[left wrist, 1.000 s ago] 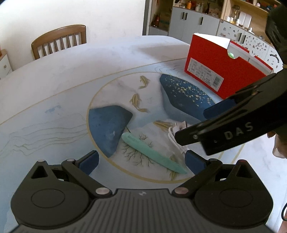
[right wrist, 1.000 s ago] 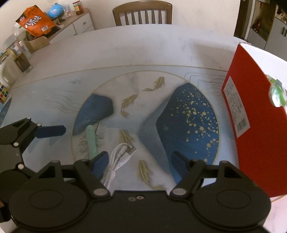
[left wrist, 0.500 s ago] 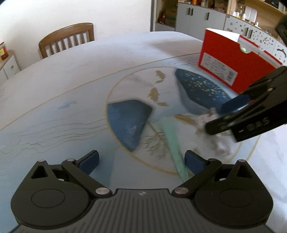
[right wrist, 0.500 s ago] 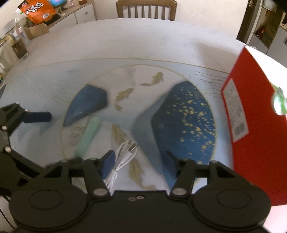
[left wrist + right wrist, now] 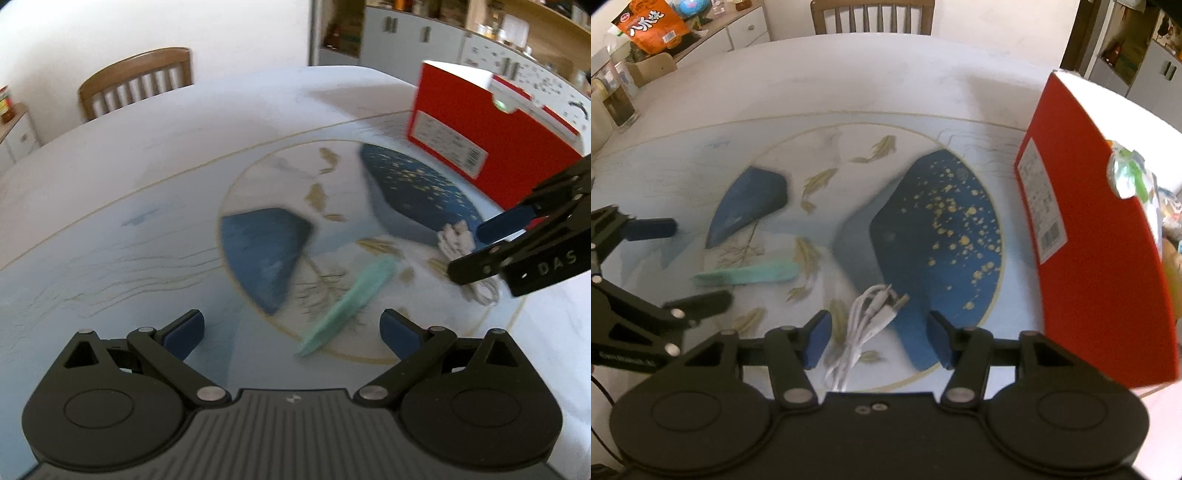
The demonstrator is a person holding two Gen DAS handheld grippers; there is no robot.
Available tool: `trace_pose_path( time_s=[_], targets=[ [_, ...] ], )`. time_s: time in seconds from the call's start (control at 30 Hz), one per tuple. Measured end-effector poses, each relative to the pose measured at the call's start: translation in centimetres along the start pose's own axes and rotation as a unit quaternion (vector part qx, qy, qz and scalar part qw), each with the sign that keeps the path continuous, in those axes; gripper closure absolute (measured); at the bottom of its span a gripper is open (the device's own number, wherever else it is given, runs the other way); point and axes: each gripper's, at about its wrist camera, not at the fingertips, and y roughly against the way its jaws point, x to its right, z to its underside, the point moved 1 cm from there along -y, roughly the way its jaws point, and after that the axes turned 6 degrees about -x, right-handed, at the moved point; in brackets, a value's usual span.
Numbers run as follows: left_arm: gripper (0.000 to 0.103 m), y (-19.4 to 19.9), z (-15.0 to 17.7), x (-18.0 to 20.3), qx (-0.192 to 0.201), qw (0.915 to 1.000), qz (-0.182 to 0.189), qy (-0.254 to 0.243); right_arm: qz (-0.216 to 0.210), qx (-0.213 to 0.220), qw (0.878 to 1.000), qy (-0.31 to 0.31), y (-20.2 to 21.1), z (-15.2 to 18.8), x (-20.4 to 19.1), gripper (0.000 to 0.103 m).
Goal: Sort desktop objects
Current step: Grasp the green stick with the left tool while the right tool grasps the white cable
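Now the right gripper (image 5: 877, 341) hangs over the white cable (image 5: 866, 323), its jaws closing, the bundle between the pads but untouched. Just beside it on the table (image 5: 849, 85), inside the painted circle, lies the mint-green pen (image 5: 349, 304). Open and empty, the left gripper (image 5: 291, 328) hovers over the pen. Toward the table's right edge stands the red box (image 5: 1097, 236).

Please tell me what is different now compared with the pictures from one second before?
The right gripper narrowed its jaws around the white cable and is closing, pads not yet pressing. The green pen now lies more crosswise. The left gripper remains open; the red box stands unchanged.
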Motion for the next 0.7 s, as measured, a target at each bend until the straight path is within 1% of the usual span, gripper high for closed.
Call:
trace_pose_path(
  time_s=[0.03,0.13,0.23,0.3,0.37,0.4,0.43,0.47,0.53,0.57,0.6,0.63,0.67,0.7],
  targets=[
    [0.007,0.0,-0.1,0.3,0.002,0.9999,0.007,-0.008,-0.002,-0.003,1.0,-0.002,0.0,0.2,-0.1,0.046],
    [0.011,-0.2,-0.5,1.2,0.009,0.9993,0.012,-0.035,-0.003,-0.006,1.0,-0.006,-0.1,0.5,-0.3,0.046],
    [0.022,-0.4,-0.8,1.9,0.013,0.9982,0.015,-0.057,0.001,-0.003,1.0,-0.005,-0.2,0.6,-0.5,0.045],
    [0.026,-0.4,-0.9,2.1,0.014,0.9976,0.021,-0.065,0.009,0.001,1.0,0.004,-0.3,0.6,-0.8,0.046],
    [0.031,-0.4,-1.0,2.4,0.016,0.9967,0.027,-0.074,0.011,0.006,1.0,0.011,-0.3,0.7,-1.1,0.048],
    [0.036,-0.4,-1.0,2.6,0.017,0.9962,0.03,-0.08,0.011,0.008,1.0,0.011,-0.3,0.7,-1.1,0.049],
    [0.041,-0.4,-1.1,2.8,0.017,0.9955,0.035,-0.087,0.01,0.01,1.0,0.011,-0.3,0.7,-1.2,0.054],
    [0.044,-0.3,-1.2,3.1,0.017,0.9947,0.039,-0.093,0.01,0.012,1.0,0.013,-0.2,0.7,-1.2,0.057],
    [0.056,-0.4,-1.4,3.6,0.013,0.9931,0.048,-0.106,0.009,0.015,1.0,0.018,-0.2,0.6,-1.4,0.066],
    [0.06,-0.4,-1.6,3.9,0.012,0.9923,0.052,-0.112,0.008,0.016,1.0,0.019,-0.2,0.6,-1.5,0.072],
    [0.066,-0.3,-1.6,4.1,0.01,0.9917,0.055,-0.116,0.007,0.017,1.0,0.021,-0.2,0.6,-1.6,0.075],
    [0.072,-0.3,-1.7,4.1,0.009,0.9913,0.057,-0.118,0.007,0.018,1.0,0.023,-0.1,0.5,-1.6,0.082],
    [0.074,-0.3,-1.7,4.1,0.009,0.9913,0.057,-0.118,0.005,0.018,1.0,0.024,-0.1,0.4,-1.7,0.083],
    [0.079,-0.3,-1.7,4.1,0.009,0.9916,0.056,-0.116,0.004,0.018,1.0,0.023,-0.2,0.4,-1.6,0.083]
  ],
)
